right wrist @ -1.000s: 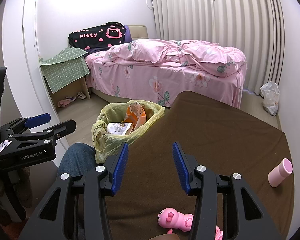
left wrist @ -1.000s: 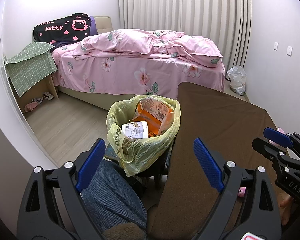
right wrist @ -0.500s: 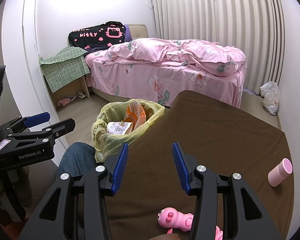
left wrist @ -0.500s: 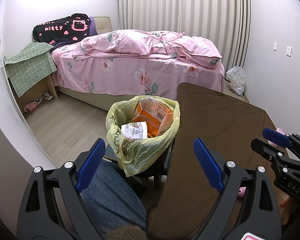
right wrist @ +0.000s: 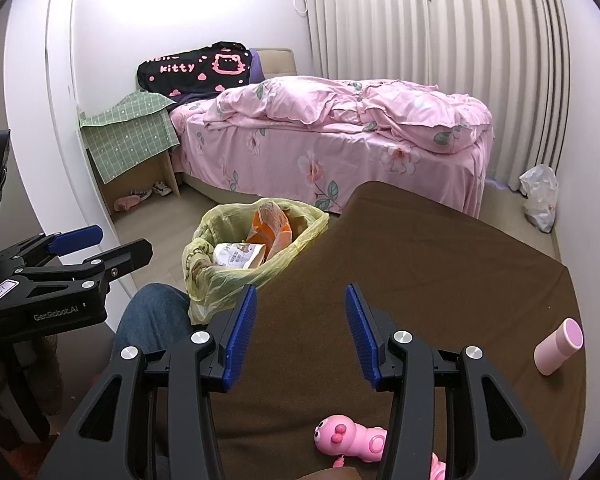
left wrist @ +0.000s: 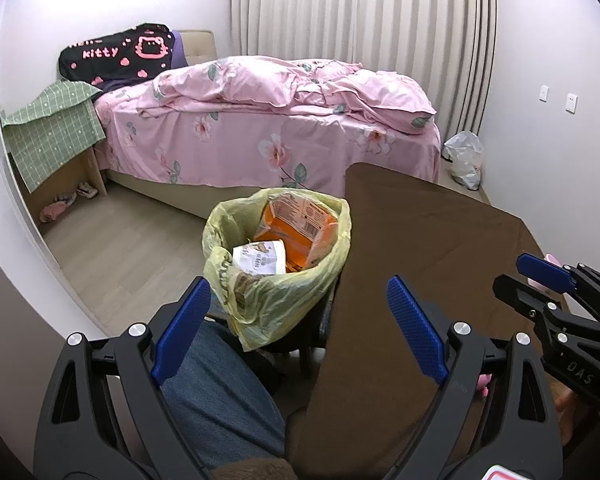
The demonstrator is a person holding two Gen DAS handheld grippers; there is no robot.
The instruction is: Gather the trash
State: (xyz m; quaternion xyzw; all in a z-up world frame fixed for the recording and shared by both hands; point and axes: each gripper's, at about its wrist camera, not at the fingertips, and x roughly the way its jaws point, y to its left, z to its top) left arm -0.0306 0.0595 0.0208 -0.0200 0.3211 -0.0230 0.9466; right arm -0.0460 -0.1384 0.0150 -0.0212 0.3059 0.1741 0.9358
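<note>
Beside the brown cloth-covered table (right wrist: 440,280), on its left edge: yellow plastic trash bag (left wrist: 284,292), mouth open, holding an orange snack wrapper (left wrist: 296,228) and a white printed packet (left wrist: 260,258). Above the bag, left gripper (left wrist: 296,320), fingers spread wide, holding nothing. Over the tabletop, right gripper (right wrist: 300,332), fingers moderately apart, empty. Near that gripper, pink caterpillar toy (right wrist: 352,440); farther right, pink cylindrical cup (right wrist: 558,346) lying on its side.

Bare brown table (right wrist: 440,264) beyond pink toy (right wrist: 356,438).

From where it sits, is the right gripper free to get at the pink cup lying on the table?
Probably yes: the right gripper is open and empty, and only bare brown tabletop lies between it and the pink cup.
</note>
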